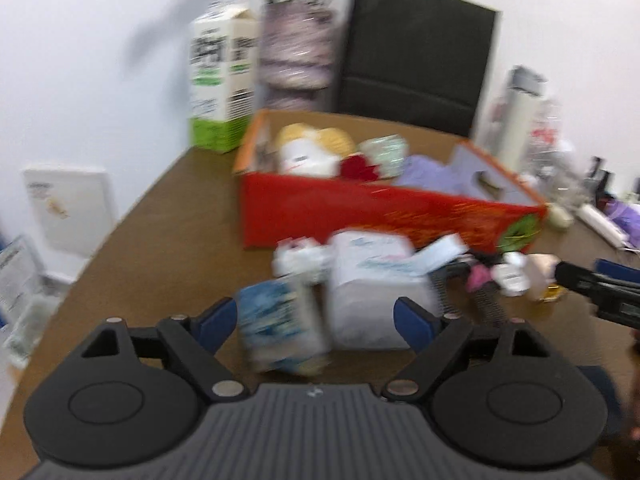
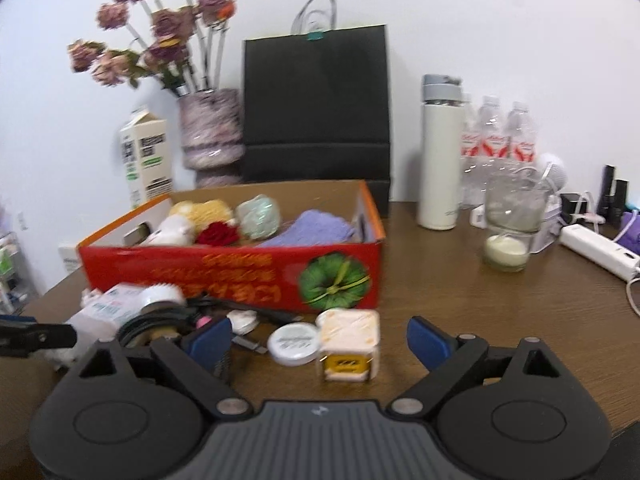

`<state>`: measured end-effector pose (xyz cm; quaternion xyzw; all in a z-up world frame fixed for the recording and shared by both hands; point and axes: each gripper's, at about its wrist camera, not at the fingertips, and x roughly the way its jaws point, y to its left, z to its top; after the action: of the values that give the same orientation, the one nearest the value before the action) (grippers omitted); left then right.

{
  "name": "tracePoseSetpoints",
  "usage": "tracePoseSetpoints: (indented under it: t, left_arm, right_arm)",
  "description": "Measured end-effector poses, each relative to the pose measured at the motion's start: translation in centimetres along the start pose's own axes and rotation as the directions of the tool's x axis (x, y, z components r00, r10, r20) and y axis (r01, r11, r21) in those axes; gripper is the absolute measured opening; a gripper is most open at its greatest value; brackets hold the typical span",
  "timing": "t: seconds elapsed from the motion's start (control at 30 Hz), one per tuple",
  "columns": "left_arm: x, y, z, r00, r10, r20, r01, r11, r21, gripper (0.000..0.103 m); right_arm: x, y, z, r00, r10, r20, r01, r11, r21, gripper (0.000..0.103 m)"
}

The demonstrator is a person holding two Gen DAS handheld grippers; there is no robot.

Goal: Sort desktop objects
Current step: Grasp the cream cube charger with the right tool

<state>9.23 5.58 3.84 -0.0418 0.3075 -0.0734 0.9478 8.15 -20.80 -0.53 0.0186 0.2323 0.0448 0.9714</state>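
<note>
Only the right wrist view shows the white jar (image 2: 294,345) and small yellow-labelled box (image 2: 349,346) just before the red box (image 2: 248,270), between the wide-open, empty right gripper (image 2: 319,340); the left gripper (image 1: 316,322), likewise wide and gripping nothing, frames a blue packet (image 1: 276,324) and tissue pack (image 1: 374,292).

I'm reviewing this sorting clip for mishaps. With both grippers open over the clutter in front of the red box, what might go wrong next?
1. The left gripper frames both a blue-printed packet and a white tissue pack; closing might catch both or shove one aside.
2. The right gripper faces a small square jar beside a round white tin; a grab may knock the tin.
3. The left view is blurred, so aim is uncertain.
</note>
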Motion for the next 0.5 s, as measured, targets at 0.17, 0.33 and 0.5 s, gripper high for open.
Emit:
tracePoseSetpoints:
  t: [0.17, 0.33, 0.5]
  left_arm:
    - [2.0, -2.5, 1.3, 0.998, -0.056, -0.024, 0.058, 0.997, 0.046, 0.088]
    - [3.9, -3.7, 1.5, 0.997, -0.059, -0.041, 0.061, 0.997, 0.045, 0.079]
    - [3.3, -3.7, 1.0, 0.996, -0.074, -0.039, 0.076, 0.997, 0.035, 0.076]
  right_arm:
    - [2.5, -0.3, 0.6, 0.995, -0.056, -0.087, 0.055, 0.998, -0.012, 0.075]
    - [4.8, -0.4, 0.4, 0.988, -0.052, -0.146, 0.054, 0.998, 0.012, 0.037]
    - [4.2, -0.5, 0.1, 0.986, -0.016, -0.164, 0.020, 1.000, 0.020, 0.037]
